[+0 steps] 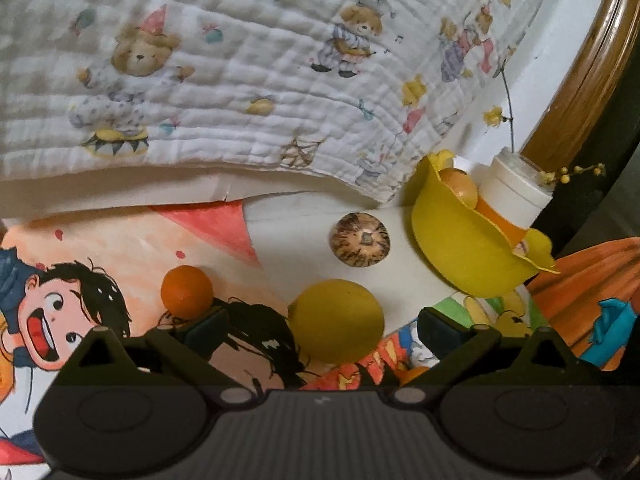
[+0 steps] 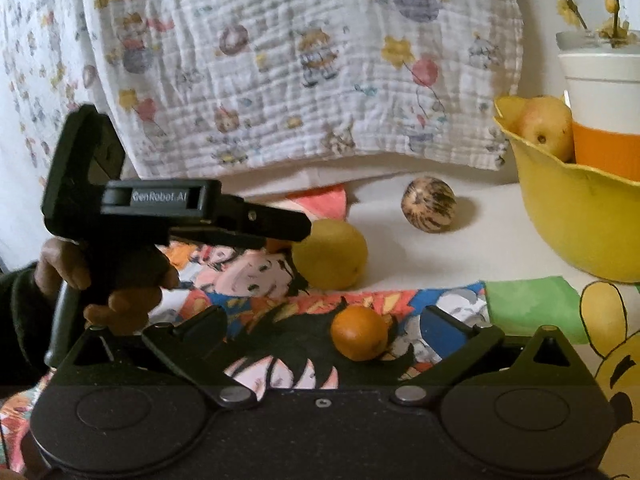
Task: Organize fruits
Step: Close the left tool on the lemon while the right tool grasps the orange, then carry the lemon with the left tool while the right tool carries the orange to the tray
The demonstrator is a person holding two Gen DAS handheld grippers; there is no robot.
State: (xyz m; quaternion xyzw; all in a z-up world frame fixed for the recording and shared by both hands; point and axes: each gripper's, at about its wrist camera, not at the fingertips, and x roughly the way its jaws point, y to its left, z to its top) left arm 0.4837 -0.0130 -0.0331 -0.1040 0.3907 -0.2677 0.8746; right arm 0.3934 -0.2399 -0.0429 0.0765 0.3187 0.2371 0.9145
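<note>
Covering the back of the scene, a white quilted blanket (image 2: 304,64) printed with bears hangs down to the table (image 2: 472,240), whose top is spread with bright cartoon-printed sheets (image 2: 280,272). At the right stands a yellow bowl (image 2: 580,220) with a wavy rim, holding a yellowish pear-like fruit (image 2: 546,126); just behind the bowl is a white and orange cup (image 2: 604,116) with yellow-budded twigs in it.

On the table, a yellow lemon (image 1: 336,322) lies between the open jaws of the left gripper (image 1: 320,332), nearer the left finger's side than the right in that view, and neither pad presses on it. A small orange (image 1: 186,292) sits just beyond the tip of the left gripper's left finger. A brown-striped round fruit (image 1: 360,246) rests on the bare white part of the table, between the lemon and the bowl, apart from both.

The right gripper (image 2: 324,332) has its jaws spread wide, and a second small orange (image 2: 360,332) lies on the cartoon sheet between them, closer to the right finger, touched by neither pad.

Seen from the right wrist, a hand (image 2: 120,280) in a dark sleeve grips the left gripper's handle, and that tool slants down toward the lemon.
</note>
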